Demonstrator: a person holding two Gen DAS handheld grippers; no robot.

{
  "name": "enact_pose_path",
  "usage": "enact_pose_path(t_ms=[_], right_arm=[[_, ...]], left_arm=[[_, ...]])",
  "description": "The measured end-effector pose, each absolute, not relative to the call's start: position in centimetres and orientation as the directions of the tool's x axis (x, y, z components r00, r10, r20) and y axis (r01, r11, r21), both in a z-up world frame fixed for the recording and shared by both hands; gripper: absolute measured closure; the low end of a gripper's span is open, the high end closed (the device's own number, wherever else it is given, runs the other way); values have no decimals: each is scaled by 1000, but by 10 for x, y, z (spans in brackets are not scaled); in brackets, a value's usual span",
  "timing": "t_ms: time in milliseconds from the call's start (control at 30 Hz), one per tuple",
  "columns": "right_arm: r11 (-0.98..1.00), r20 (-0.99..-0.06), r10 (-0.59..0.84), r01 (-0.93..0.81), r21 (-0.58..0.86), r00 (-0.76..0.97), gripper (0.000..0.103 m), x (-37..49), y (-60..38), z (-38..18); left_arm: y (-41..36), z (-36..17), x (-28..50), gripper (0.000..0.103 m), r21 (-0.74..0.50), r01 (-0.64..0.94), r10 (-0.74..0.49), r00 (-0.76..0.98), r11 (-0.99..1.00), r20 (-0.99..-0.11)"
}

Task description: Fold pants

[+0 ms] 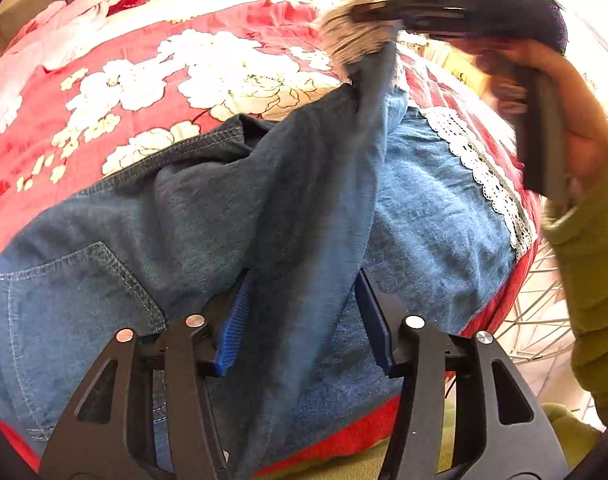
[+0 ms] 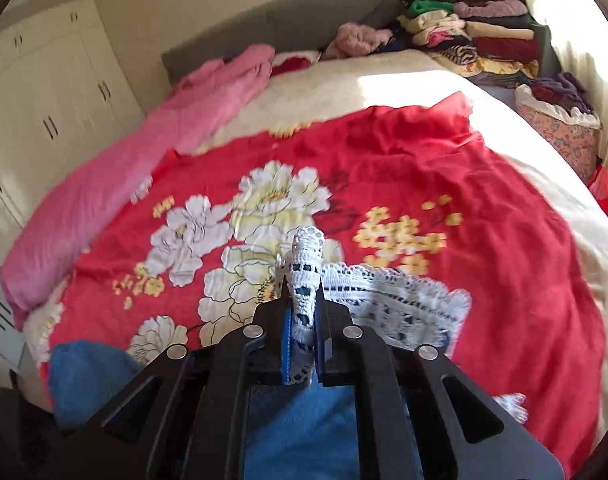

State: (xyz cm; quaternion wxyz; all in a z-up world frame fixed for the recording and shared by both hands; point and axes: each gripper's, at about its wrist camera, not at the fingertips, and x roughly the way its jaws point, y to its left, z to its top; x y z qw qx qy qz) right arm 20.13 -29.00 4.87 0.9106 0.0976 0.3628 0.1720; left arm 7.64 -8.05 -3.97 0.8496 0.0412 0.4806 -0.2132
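A red floral blanket point(image 2: 444, 168) covers the bed; far right sits a clothes pile point(image 2: 468, 36) (loosely stacked), left a pink quilt point(image 2: 135, 152).

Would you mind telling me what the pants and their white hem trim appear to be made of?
The pants look like soft blue denim: matte woven surface, contrast topstitching around the pocket. The trim, pinched in the right gripper, looks like white crocheted cotton lace, with openwork holes and scalloped edges; the exact fibre cannot be told.

Left tongs point(image 1: 304, 320) straddling raised denim pants point(image 1: 295, 208), right tongs point(image 1: 356, 36) pinching lace hem
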Motion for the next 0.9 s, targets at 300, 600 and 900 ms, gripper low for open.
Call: enact_pose_path(t_ms=[300,600,900], right_arm=[[915,-609,389,-209,346,692,95,141,-355,57],[916,-633,376,-171,362,677,95,94,-381,43],[890,-691,413,-100,445,594,92,65,-394,-1]], left_arm=[[-87,-37,72,98,-46,436,-274,475,899,-836],[-91,-28,61,100,-18,474,-282,492,880,-823],[-91,-33,54,102,36,487,-243,497,872,-833]])
